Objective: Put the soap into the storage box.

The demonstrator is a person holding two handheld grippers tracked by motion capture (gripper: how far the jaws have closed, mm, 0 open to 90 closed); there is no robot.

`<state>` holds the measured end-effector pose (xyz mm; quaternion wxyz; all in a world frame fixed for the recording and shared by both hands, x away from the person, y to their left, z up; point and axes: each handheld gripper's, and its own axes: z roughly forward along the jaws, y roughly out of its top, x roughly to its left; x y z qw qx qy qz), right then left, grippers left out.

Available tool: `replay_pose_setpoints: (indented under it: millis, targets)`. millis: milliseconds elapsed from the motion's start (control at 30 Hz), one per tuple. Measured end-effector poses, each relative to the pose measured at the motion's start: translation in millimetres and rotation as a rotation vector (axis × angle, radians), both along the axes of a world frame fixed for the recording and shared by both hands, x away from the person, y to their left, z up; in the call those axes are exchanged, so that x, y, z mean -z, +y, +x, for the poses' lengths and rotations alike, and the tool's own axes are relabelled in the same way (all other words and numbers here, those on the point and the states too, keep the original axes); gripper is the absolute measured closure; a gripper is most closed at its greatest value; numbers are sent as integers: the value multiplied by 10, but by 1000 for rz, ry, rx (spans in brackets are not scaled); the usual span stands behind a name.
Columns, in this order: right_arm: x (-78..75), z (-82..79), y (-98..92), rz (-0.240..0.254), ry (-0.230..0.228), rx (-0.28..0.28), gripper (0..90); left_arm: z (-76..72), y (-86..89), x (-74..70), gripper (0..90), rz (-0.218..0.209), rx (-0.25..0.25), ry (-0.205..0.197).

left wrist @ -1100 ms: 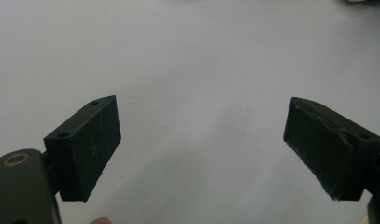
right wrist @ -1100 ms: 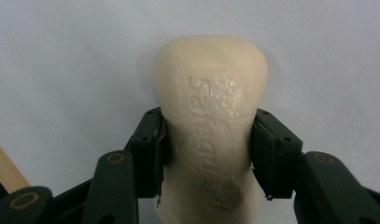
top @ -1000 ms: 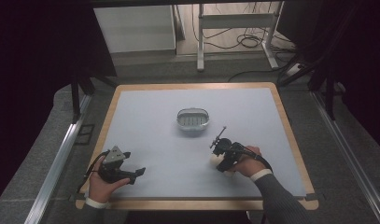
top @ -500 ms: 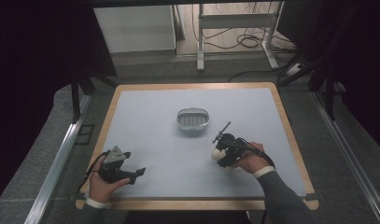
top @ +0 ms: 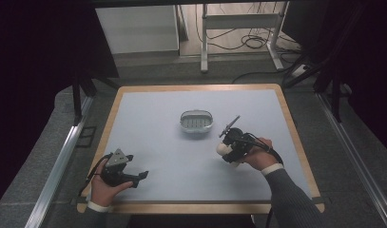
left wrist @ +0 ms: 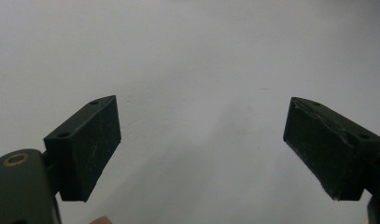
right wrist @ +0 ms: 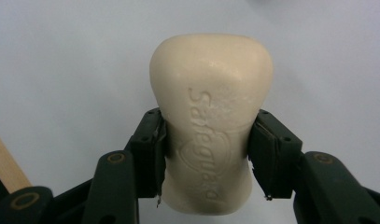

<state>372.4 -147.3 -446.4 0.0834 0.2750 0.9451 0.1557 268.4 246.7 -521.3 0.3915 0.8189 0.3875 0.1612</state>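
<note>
Cream soap bar (right wrist: 211, 121) embossed "Safeguard", clamped between right tongs (right wrist: 207, 154).

Grey sleeve (top: 291, 197), black screwed gripper (right wrist: 206, 154)

The bar of soap (right wrist: 211, 121) has its sides hidden behind the pads (right wrist: 150, 154), and the picture's bottom edge nearly clips its lower end.
</note>
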Motion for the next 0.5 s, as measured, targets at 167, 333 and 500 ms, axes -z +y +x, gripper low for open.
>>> replay_pose_setpoints:
  millis: [167, 333, 500]
  targets:
    - [-47, 52, 21, 7, -9, 6, 495, -1, 1, -1, 117, -1, -1, 0]
    - [-101, 93, 51, 9, -20, 5, 496, -1, 4, -1, 117, 0, -2, -1]
    - [-145, 125, 77, 13, -27, 5, 496, -2, 5, -2, 117, -1, -1, -1]
